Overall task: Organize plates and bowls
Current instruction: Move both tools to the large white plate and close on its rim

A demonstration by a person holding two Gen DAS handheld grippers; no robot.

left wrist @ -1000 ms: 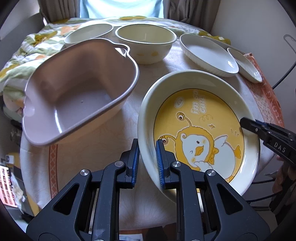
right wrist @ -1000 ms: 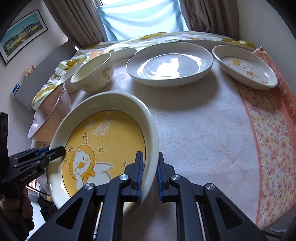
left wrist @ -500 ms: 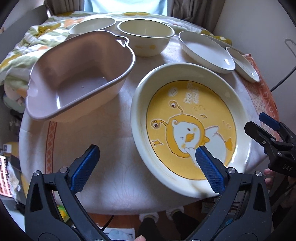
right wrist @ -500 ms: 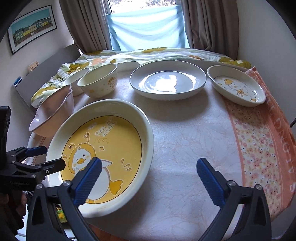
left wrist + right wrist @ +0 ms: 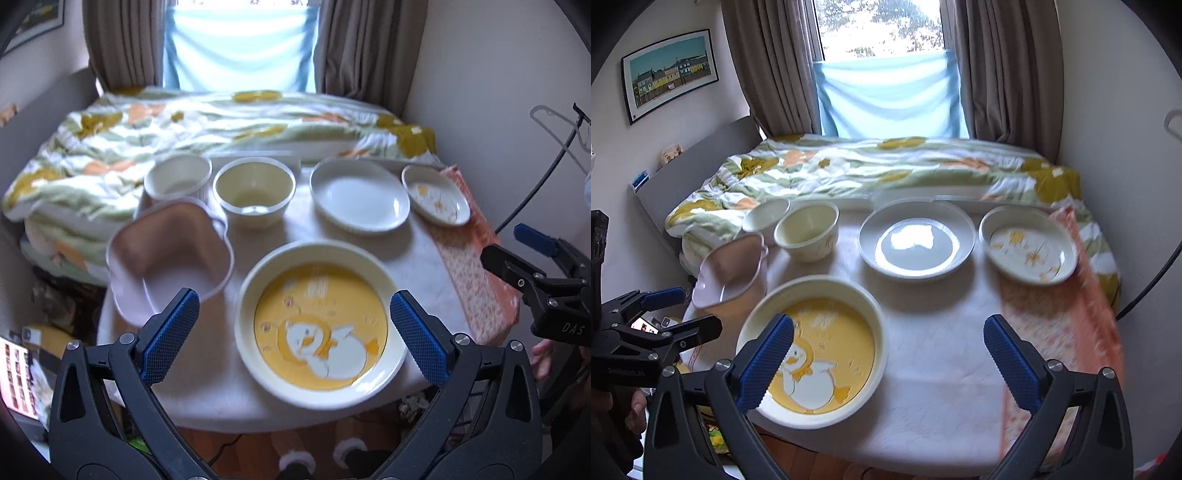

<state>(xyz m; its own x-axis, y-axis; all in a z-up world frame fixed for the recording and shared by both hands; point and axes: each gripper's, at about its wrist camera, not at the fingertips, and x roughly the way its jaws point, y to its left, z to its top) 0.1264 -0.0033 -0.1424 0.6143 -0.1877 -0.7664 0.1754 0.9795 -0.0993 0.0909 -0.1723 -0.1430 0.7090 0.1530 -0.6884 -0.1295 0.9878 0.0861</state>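
Note:
A large cream plate with a yellow duck picture (image 5: 317, 325) lies flat at the table's near edge; it also shows in the right wrist view (image 5: 816, 347). My left gripper (image 5: 291, 336) is open and empty, raised above and behind the plate. My right gripper (image 5: 890, 358) is open and empty, raised over the table's near right part. Behind stand a pink basin (image 5: 166, 254), a cream bowl (image 5: 255, 195), a smaller white bowl (image 5: 177, 179), a plain white plate (image 5: 358, 199) and a small duck-print dish (image 5: 436, 195).
The round table (image 5: 942, 354) has a white cloth with an orange floral border (image 5: 1067, 325) on the right. A bed with a floral quilt (image 5: 886, 166) lies beyond it, under a curtained window. A wall stands close on the right.
Both grippers let go of the duck plate's rim, opened wide and pulled back and up. The plate now rests flat on the table.

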